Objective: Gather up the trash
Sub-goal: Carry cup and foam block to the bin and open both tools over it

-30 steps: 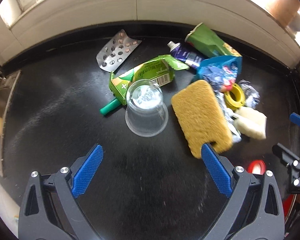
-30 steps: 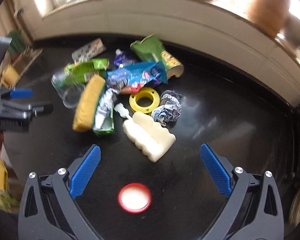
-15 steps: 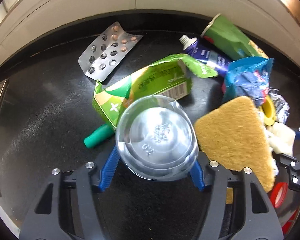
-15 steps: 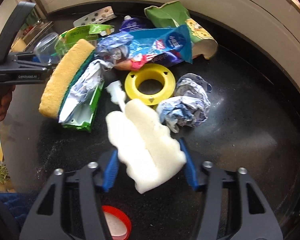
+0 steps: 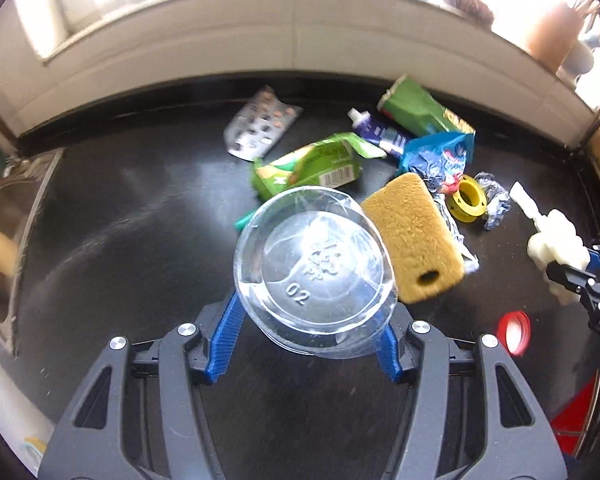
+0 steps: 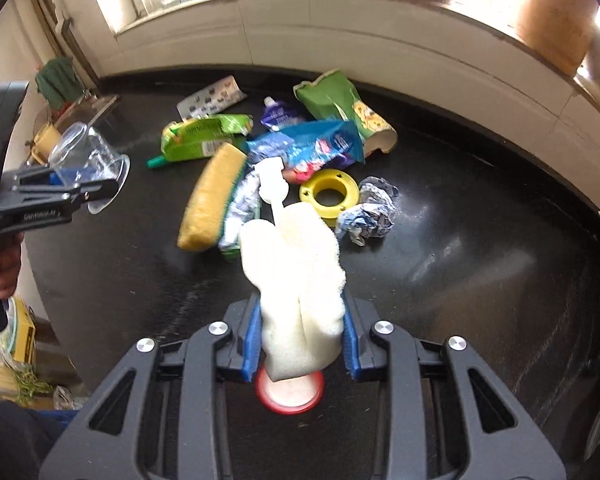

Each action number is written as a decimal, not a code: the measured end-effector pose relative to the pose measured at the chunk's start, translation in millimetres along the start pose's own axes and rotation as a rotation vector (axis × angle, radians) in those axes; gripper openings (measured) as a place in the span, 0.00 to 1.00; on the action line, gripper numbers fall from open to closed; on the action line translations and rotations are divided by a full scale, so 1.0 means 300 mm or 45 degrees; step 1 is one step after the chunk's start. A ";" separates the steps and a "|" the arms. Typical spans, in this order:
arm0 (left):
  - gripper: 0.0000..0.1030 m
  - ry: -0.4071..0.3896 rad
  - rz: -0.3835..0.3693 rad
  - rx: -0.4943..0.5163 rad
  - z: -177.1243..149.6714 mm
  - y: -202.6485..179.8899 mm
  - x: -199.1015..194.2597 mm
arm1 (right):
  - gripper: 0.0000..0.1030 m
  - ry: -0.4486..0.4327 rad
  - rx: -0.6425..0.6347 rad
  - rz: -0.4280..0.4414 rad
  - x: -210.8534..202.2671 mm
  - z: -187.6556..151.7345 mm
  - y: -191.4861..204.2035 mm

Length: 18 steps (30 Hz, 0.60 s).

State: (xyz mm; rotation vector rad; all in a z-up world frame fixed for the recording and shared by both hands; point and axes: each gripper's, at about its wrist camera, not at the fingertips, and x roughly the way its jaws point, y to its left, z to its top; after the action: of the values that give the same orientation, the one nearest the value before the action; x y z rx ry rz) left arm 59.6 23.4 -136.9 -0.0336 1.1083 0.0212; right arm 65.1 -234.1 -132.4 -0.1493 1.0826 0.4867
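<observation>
My left gripper (image 5: 306, 340) is shut on a clear plastic cup (image 5: 314, 272), held above the black counter (image 5: 140, 240); it also shows in the right wrist view (image 6: 88, 164). My right gripper (image 6: 300, 340) is shut on a white foam piece (image 6: 296, 276), lifted off the counter; it shows in the left wrist view (image 5: 556, 248) too. On the counter lie a yellow sponge (image 5: 414, 236), a green carton (image 5: 312, 166), a pill blister pack (image 5: 260, 126), a blue wrapper (image 5: 436, 156), a yellow ring (image 5: 468, 198) and crumpled foil (image 5: 494, 200).
A red-rimmed lid (image 6: 290, 390) lies on the counter under the right gripper. A green cardboard tube (image 6: 344, 108) and a blue squeeze tube (image 6: 278, 116) lie near the back wall. A sink (image 5: 0, 236) is at the left. A yellow box (image 6: 22, 332) sits below the counter edge.
Both grippers have closed on their objects and lifted them: the left with the cup, the right with the foam piece. Both have drawn back from the pile.
</observation>
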 end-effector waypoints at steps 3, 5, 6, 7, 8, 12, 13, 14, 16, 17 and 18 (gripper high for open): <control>0.55 -0.034 0.023 -0.073 -0.063 0.077 -0.080 | 0.32 -0.024 -0.070 0.041 -0.049 0.024 0.116; 0.55 -0.048 0.065 -0.136 -0.114 0.143 -0.138 | 0.32 -0.029 -0.131 0.095 -0.066 0.047 0.216; 0.55 -0.050 0.084 -0.166 -0.134 0.174 -0.158 | 0.32 -0.029 -0.158 0.123 -0.069 0.061 0.261; 0.55 -0.051 0.113 -0.218 -0.181 0.227 -0.195 | 0.32 -0.026 -0.203 0.165 -0.068 0.077 0.334; 0.55 -0.050 0.132 -0.248 -0.205 0.262 -0.208 | 0.32 -0.021 -0.250 0.203 -0.064 0.089 0.406; 0.55 -0.039 0.260 -0.415 -0.402 0.442 -0.315 | 0.32 0.015 -0.424 0.347 -0.023 0.111 0.697; 0.55 -0.035 0.281 -0.456 -0.452 0.484 -0.337 | 0.32 0.030 -0.480 0.387 -0.011 0.107 0.788; 0.55 -0.024 0.311 -0.513 -0.522 0.538 -0.359 | 0.32 0.044 -0.535 0.423 0.000 0.098 0.879; 0.55 -0.007 0.356 -0.601 -0.633 0.619 -0.388 | 0.32 0.077 -0.624 0.486 0.019 0.070 1.034; 0.55 0.011 0.383 -0.658 -0.707 0.667 -0.401 | 0.32 0.099 -0.668 0.516 0.034 0.053 1.114; 0.55 0.023 0.400 -0.695 -0.758 0.695 -0.407 | 0.32 0.125 -0.722 0.551 0.051 0.029 1.206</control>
State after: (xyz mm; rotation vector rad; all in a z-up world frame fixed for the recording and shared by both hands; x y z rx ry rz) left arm -205.2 223.3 -132.5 -0.3480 1.0897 0.6051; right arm -85.1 94.0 -99.2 -0.4443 1.0503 1.1837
